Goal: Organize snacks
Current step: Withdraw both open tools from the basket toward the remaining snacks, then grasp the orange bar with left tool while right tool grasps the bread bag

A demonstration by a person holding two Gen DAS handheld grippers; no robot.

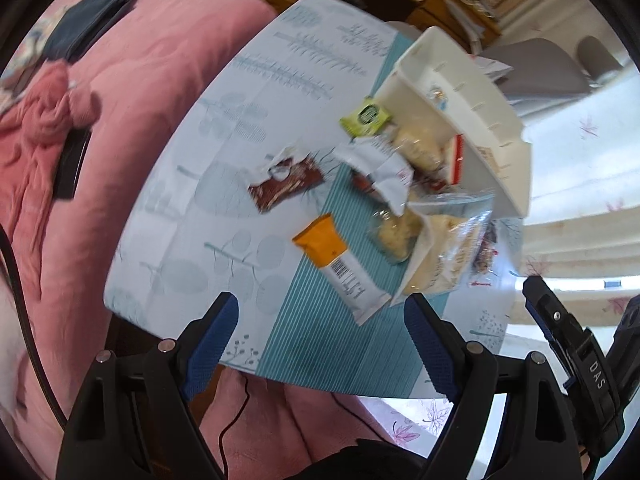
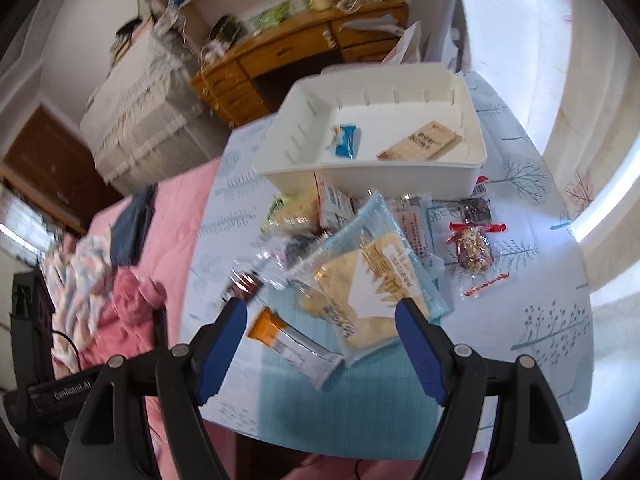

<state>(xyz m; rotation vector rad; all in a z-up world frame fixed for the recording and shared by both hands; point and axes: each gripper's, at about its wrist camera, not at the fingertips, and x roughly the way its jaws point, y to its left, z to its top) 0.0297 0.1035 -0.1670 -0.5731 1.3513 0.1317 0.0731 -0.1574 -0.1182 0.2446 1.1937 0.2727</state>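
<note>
A white bin [image 2: 296, 172] stands at the far side of a small table [image 2: 532, 340]; it holds a blue packet [image 2: 345, 141] and a tan bar [image 2: 420, 145]. In front of it lies a pile of snacks: a large clear cracker bag [image 2: 372, 280], an orange-and-white bar [image 2: 294, 346], a brown bar [image 1: 285, 187], a green packet [image 1: 365, 116] and a nut candy [image 2: 474, 250]. My right gripper [image 2: 320, 312] is open and empty above the orange bar and cracker bag. My left gripper [image 1: 320, 310] is open and empty above the near table edge, by the orange bar [image 1: 340, 264]. The bin [image 1: 500, 136] looks tilted in the left wrist view.
A pink sofa [image 1: 132, 120] with clothes and a dark phone [image 1: 72, 164] lies left of the table. A wooden desk [image 2: 288, 52] and shelves stand behind. A light floral-patterned surface [image 2: 520, 12] runs along the right. The other gripper [image 1: 576, 360] shows at the left view's right edge.
</note>
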